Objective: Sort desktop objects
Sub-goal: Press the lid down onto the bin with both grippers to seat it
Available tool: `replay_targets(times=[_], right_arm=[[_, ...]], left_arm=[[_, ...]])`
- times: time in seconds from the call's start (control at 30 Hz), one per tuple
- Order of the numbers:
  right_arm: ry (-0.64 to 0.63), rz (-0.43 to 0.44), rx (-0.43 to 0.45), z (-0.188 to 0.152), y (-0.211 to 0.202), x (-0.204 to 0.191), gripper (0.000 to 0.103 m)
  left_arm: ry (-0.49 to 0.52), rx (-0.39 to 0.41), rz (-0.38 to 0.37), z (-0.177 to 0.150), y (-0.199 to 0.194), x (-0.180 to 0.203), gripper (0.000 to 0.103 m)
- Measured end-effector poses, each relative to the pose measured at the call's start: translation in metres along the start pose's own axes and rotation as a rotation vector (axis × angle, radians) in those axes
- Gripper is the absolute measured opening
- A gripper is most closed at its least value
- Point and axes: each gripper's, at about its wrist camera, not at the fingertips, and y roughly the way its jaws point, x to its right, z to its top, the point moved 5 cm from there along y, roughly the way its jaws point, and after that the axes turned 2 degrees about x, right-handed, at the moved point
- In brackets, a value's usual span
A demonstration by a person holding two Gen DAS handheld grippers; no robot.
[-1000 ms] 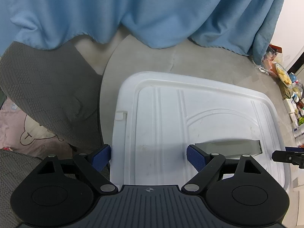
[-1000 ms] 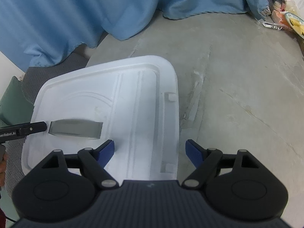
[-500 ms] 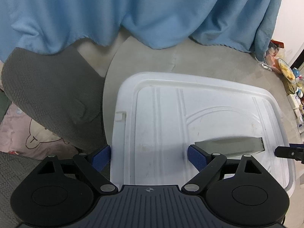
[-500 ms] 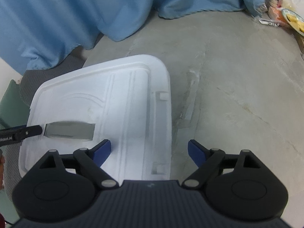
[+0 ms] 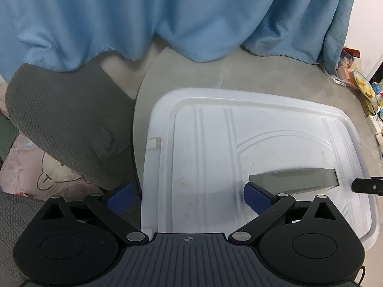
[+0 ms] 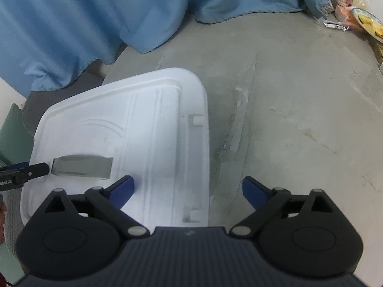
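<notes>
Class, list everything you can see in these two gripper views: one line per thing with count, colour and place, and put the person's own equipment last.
Storage box lid: one, white, closed, on the table.
Handle recess: one, grey, in the lid's top.
Side latches: three seen, white, at the lid's short edges.
Table: one, grey stone-look, rounded edge.
Curtain: blue, hanging behind the table.
Chair cushion: grey, beside the table.
Pink fabric: with cartoon print, below the cushion.
Snack packets and plate: several, mixed colours, far table edge; exact items unclear.
Left gripper: black with blue pads, over the lid's edge, jaws opening, nothing pressed.
Right gripper: same, over the opposite edge, jaws opening.
</notes>
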Motion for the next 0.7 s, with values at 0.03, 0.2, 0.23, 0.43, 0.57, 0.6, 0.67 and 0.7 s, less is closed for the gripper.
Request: replay_targets(times=[0.03,0.2,0.23,0.43,0.57,0.6,0.67,0.7], right_arm=[[0.002,-0.001,0.000,0.000,0.000,0.000,0.100],[-0.027,-0.048,0.021,0.001,-0.004,-0.007,0.101],[-0.033,-0.062,0.029,0.001,-0.006,-0.009,0.100],[-0.062,-0.088,0.057,-0.010,-0.008,-0.021,0.101],[-0.054,-0.094,0.081,-0.012,-0.009,-0.019,0.101],[-0.056,-0.095,0.088,-0.012,-0.008,-0.019,0.102],[-0.052,-0.098,0.101,-0.014,-0.008,-0.019,0.102],[-0.046,-0.100,0.107,-0.015,-0.008,-0.019,0.102]], left_arm=[[0.002,0.005,0.000,-0.001,0.000,0.000,0.101],[-0.011,0.010,-0.005,-0.001,0.002,0.000,0.103],[-0.013,0.010,-0.002,-0.001,0.002,0.000,0.103],[0.010,0.029,0.019,-0.008,-0.004,0.008,0.103],[0.030,0.056,0.030,-0.012,-0.006,0.012,0.103],[0.034,0.061,0.033,-0.013,-0.006,0.012,0.103],[0.046,0.074,0.043,-0.014,-0.008,0.014,0.103],[0.056,0.081,0.050,-0.014,-0.009,0.015,0.103]])
